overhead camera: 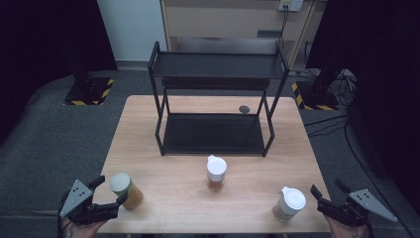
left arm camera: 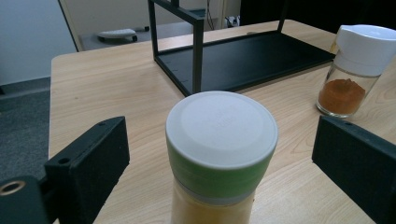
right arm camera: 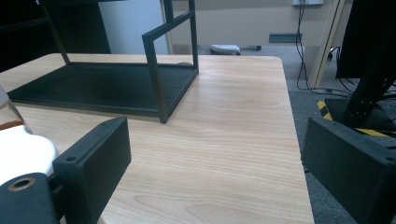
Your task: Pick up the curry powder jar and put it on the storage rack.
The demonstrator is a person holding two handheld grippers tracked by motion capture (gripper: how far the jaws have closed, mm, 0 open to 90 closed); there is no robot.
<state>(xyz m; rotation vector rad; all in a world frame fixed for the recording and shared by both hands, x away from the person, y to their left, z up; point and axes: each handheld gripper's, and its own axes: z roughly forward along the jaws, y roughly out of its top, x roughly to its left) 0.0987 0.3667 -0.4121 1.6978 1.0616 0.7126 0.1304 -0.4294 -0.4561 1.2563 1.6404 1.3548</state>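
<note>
A: Left tongs gape wide around the green-lidded jar, which stands left of the rack, near the bench edge.
B: Right tongs are wide too, empty. An off-centre squeeze could topple that jar off the edge.

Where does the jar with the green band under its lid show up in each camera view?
High view: the green-banded jar stands lower left, beside the left gripper.
Left gripper view: bottom centre, between the open jaws.
Right gripper view: not in it.
Shared landmark: the black rack.
</note>
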